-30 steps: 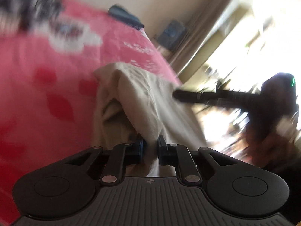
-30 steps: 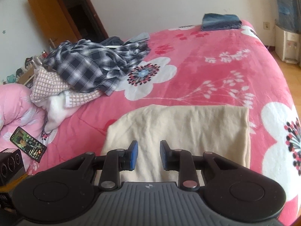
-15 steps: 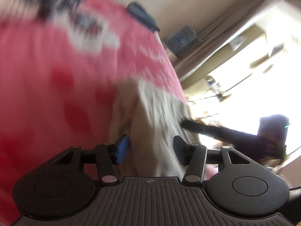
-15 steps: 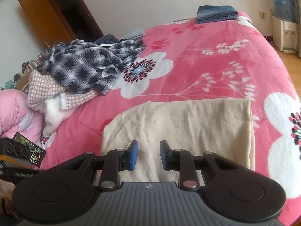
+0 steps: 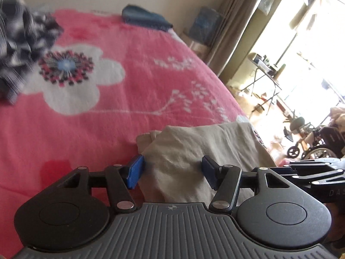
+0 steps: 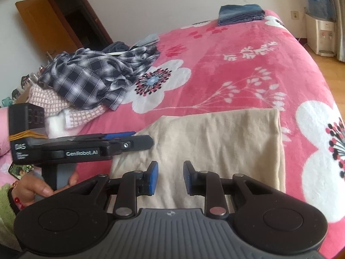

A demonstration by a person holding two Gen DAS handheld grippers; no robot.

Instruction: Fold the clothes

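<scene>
A beige garment lies folded flat on the pink flowered bedspread, near its front edge. My left gripper hovers over the garment's left end. Its jaws are opening, and the cloth lies below them with no pad pressing on it. In the right wrist view the left gripper shows side-on, held by a hand. My right gripper stands open by a narrow gap just above the garment's near edge, with nothing between its pads. It also shows at the right edge of the left wrist view.
A heap of clothes, a plaid shirt over a pink checked garment, lies at the bed's left. Folded jeans sit at the far end. A phone lies near left. A water dispenser and a wheelchair stand beyond the bed's right edge.
My left gripper let go of the raised beige fold and opened, then swung left and rolled level. The cloth now lies flat. The right gripper has stayed put.
</scene>
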